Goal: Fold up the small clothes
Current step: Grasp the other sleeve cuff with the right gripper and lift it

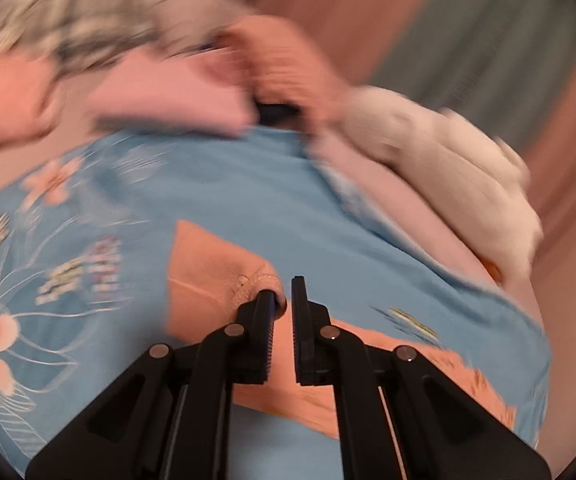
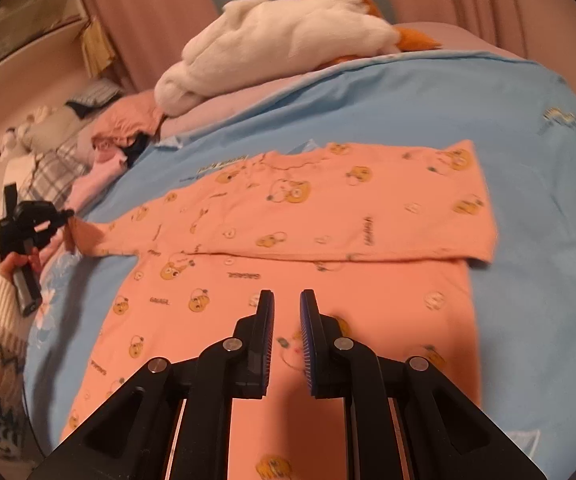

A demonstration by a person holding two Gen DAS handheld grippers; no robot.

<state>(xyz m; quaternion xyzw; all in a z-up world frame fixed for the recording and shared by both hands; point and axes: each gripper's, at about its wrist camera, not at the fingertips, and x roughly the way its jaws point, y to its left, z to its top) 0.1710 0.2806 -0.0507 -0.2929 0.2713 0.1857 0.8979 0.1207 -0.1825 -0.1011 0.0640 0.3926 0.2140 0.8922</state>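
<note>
Now an orange top [image 2: 288,216] lies flat on a blue sheet [image 2: 527,240], long axis across the right view. Left gripper [image 2: 64,216], nearer, has its jaws clamped on the sleeve tip [image 1: 262,280]. Right gripper [image 2: 287,300] hovers over the body, jaws nearly together, empty. Print too blurred to read.

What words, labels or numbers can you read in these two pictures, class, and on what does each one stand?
None can be read for certain.
Orange garment: short dark printed words between the bear faces, too small and blurred to read.
Blue bedsheet: yellow-and-dark lettering near the garment's collar and at the far right, blurred.
Blue bedsheet, left wrist view: patches of lettering beside the flowers, smeared by motion blur.
No numbers, brand tags or signs show.
</note>
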